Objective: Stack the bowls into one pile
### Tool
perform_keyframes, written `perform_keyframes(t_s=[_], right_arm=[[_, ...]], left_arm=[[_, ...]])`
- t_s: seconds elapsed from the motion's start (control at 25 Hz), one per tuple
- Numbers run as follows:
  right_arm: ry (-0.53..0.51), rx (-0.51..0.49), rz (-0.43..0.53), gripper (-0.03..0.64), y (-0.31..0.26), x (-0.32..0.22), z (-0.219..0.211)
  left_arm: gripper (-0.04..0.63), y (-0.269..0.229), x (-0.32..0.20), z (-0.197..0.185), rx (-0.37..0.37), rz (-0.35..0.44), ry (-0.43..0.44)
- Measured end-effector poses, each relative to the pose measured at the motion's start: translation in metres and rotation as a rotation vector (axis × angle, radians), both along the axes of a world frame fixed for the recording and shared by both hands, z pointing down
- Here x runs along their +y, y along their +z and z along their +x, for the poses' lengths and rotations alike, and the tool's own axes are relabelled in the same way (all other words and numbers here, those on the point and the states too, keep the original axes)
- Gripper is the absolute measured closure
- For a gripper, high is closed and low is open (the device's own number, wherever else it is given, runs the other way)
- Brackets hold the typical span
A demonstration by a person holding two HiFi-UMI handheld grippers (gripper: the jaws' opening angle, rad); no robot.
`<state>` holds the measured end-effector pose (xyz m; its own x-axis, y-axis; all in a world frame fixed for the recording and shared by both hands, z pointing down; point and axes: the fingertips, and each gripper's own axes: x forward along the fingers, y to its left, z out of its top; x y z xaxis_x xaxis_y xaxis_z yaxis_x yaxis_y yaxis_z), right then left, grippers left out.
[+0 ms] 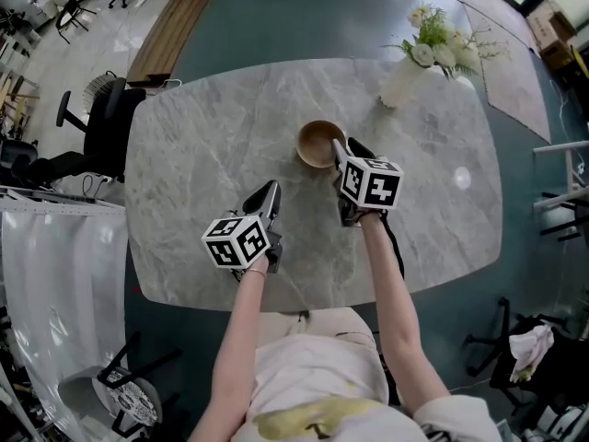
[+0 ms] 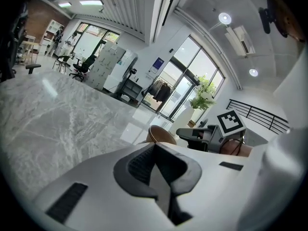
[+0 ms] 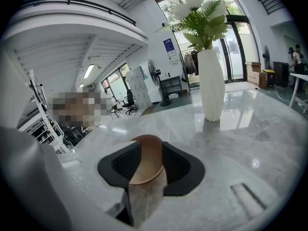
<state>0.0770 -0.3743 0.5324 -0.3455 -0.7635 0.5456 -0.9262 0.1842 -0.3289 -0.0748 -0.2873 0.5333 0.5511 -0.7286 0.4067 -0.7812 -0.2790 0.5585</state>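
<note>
A brown wooden bowl stands upright on the grey marble table, a little beyond the middle. Whether other bowls are nested in it I cannot tell. My right gripper is at the bowl's right rim. In the right gripper view the bowl shows in the gap of the right gripper, whose jaws stand apart, open. My left gripper hovers nearer the person, left of the bowl and apart from it, jaws together and empty. The left gripper view shows the left gripper, the bowl and the right gripper beyond.
A white vase of flowers stands at the table's far right, behind the bowl, and rises ahead in the right gripper view as the vase. A black office chair sits off the table's left edge.
</note>
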Motion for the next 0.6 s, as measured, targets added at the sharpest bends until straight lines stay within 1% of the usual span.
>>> perform_keyframes(t_s=[0.04,0.16,0.2,0.28,0.4,0.6], right_arm=[[-0.017,-0.005,0.013,0.493,-0.003,0.003,-0.002],[-0.064,-0.028,0.053,0.505,-0.013,0.015,-0.006],[-0.072,-0.036,0.065,0.519,-0.017,0.019,-0.007],[-0.089,-0.042,0.089,0.570,-0.024,0.028,-0.008],[-0.124,-0.048,0.127,0.606,-0.035,0.042,-0.010],[-0.184,-0.131,0.194,0.609,-0.056,0.066,-0.016]], left_arm=[[0.595,-0.004,0.001,-0.001,-0.003,0.013,0.003],[0.595,-0.014,0.005,-0.003,-0.021,0.057,0.016],[0.595,-0.019,0.006,-0.004,-0.028,0.072,0.019],[0.595,-0.028,0.010,-0.006,-0.039,0.105,0.026],[0.595,-0.043,0.017,-0.008,-0.059,0.155,0.036],[0.595,-0.062,0.032,-0.009,-0.083,0.214,0.065]])
